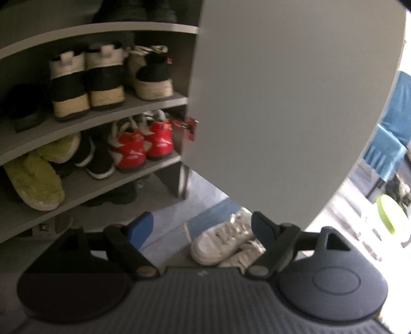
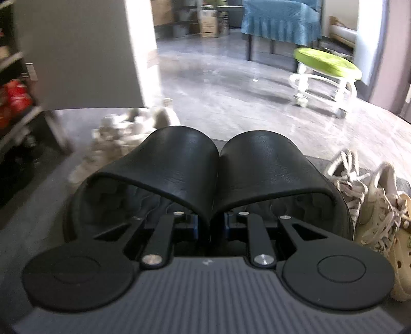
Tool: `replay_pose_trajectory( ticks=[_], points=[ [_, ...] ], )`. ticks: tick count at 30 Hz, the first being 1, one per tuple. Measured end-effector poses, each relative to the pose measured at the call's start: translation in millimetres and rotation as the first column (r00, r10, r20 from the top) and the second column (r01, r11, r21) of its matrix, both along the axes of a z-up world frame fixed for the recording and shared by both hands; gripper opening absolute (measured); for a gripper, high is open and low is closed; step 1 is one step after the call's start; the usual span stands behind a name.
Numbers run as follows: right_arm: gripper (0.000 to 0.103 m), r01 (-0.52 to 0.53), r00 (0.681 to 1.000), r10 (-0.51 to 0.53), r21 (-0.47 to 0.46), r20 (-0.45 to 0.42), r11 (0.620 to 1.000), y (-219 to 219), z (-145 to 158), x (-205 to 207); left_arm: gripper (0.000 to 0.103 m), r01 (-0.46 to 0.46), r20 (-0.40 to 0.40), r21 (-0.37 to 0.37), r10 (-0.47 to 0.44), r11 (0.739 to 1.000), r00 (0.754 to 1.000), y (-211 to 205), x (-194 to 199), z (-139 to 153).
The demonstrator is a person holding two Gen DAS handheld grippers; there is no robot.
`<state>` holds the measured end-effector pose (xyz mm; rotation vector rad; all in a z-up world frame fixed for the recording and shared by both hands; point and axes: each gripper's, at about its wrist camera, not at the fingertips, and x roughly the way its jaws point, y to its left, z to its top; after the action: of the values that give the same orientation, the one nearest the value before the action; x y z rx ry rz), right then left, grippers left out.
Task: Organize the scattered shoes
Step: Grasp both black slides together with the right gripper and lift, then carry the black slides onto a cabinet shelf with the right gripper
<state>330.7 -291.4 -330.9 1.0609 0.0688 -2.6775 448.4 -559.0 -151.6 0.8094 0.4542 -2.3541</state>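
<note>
Beneath the right wrist camera, the right gripper [image 2: 212, 223] pinches a pair of black slippers [image 2: 218, 169] by their inner edges, where the two straps meet. Its blue pads are almost wholly buried behind the leather, so the exact contact cannot be seen; the fingers stand close together on the slippers. The slippers' soles and toes are hidden behind their own straps.

Left of them a pale sneaker [image 2: 120, 138] lies on the grey floor [image 2: 231, 102], badly blurred. At the right edge a beige laced sneaker [image 2: 370, 203] and a cream clog [image 2: 400, 262] are cut off by the frame.

From the left wrist, the left gripper [image 1: 203, 228] is spread wide with nothing between its fingers. Below it two white sneakers [image 1: 226, 241] lie together on the floor, partly covered by the right finger. A big grey cabinet door [image 1: 282, 102] stands open and fills much of this view, blocking whatever is behind it.

The shoe cabinet [image 1: 154, 102] shows its shelves: black-and-white boots [image 1: 84, 82] on one, red sneakers [image 1: 143, 144] and yellow-green slippers [image 1: 33, 177] on the next. The top and lowest shelves hold dark shoes too dim to identify.

Open floor stretches past the door's edge toward a green stool [image 2: 326, 69] and a blue-skirted chair [image 2: 280, 23], well apart from the shoes.
</note>
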Motion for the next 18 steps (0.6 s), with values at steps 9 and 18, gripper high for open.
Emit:
replay_pose_trajectory(
  ticks=[9, 18],
  points=[
    [0.02, -0.26, 0.963, 0.249, -0.107, -0.101, 0.96, -15.4, 84.8, 31.3, 0.085, -0.153, 0.036, -0.058, 0.155, 0.987, 0.987, -47.5, 11.0, 2.7],
    [0.021, -0.324, 0.944, 0.289, -0.29, -0.159, 0.901, -35.1, 140.9, 27.3, 0.085, -0.294, 0.021, -0.157, 0.301, 0.943, 0.953, -84.2, 45.0, 14.7]
  ],
)
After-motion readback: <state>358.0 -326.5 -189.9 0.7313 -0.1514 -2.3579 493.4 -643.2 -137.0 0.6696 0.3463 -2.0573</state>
